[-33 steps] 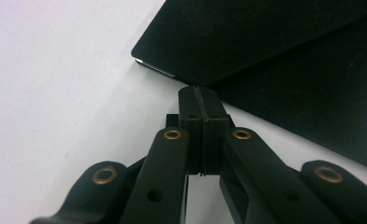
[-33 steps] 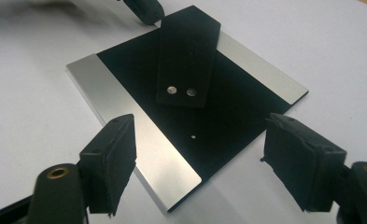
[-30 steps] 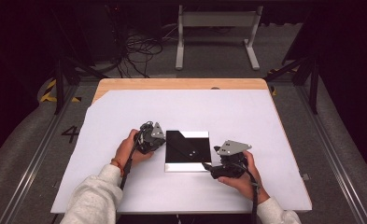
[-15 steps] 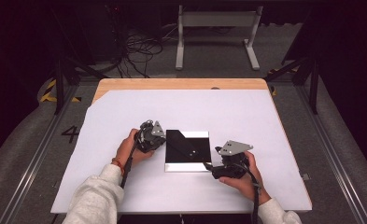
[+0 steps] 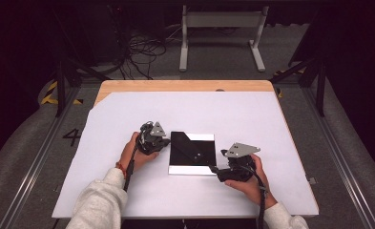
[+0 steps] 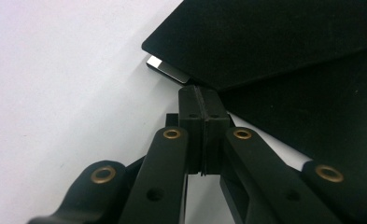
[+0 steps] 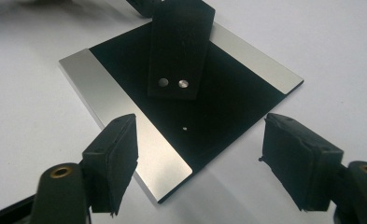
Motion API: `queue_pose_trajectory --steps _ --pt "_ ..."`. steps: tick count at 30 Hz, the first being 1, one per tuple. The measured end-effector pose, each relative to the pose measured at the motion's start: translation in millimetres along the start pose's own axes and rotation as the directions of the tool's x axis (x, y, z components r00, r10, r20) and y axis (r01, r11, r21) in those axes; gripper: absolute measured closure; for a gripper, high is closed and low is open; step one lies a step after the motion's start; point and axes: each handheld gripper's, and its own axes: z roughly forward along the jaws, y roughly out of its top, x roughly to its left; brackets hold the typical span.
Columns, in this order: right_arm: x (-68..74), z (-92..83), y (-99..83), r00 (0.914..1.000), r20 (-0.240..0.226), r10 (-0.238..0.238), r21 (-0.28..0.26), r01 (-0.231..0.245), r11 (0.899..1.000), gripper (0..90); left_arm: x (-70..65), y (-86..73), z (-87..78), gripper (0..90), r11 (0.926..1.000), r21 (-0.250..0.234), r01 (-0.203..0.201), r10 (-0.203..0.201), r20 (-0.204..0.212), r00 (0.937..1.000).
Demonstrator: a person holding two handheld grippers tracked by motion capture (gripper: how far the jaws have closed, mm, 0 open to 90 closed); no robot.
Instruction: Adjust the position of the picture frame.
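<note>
At the centre of the high view a black-and-silver flat case (image 5: 192,153) lies on the white table (image 5: 252,119), the left gripper (image 5: 162,143) pressed together at its left edge, the right gripper (image 5: 216,169) spread around its lower right corner.

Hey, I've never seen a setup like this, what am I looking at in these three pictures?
A person sits at a table covered with a white sheet, a hand-held gripper in each hand. One camera looks down from above; the other two ride on the grippers and look along their black jaws. A flat black panel with silvery edge strips lies in the middle, a black flap folded over it. The left hand-held gripper is shut, its tips at the panel's corner. The right hand-held gripper is open at the near corner, holding nothing.
</note>
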Motion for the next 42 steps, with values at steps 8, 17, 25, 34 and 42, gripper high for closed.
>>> queue_pose_trajectory --steps 8,17,25,34,42 --pt "-2.1 1.0 -0.2 0.9998 -0.003 0.019 0.0 -0.019 1.0 28.6 -0.3 -0.6 -3.1 87.2 0.9985 -0.047 0.03 -0.03 -0.007 0.9995" --pt "-4.3 -1.3 0.2 0.9995 -0.006 0.03 -0.01 -0.03 0.999 28.5 -6.4 7.2 -11.4 86.2 0.9925 -0.122 0.007 -0.008 -0.01 0.9999" --pt "-5.2 -4.1 1.0 0.9994 -0.002 0.034 -0.015 -0.034 0.999 28.5 4.4 -1.9 -16.5 86.4 0.9923 -0.11 0.059 -0.061 -0.022 0.9979" --pt "-6.6 -3.1 -0.3 0.9993 0.001 0.038 -0.005 -0.038 0.999 28.5 -1.5 -0.5 -3.6 86.6 0.9998 0.007 -0.018 0.018 -0.033 0.9993" --pt "-6.8 -3.2 -1.0 0.9993 0.0 0.038 -0.003 -0.038 0.999 28.5 -8.4 4.6 1.3 86.3 0.9994 -0.013 -0.032 0.032 -0.015 0.9994"
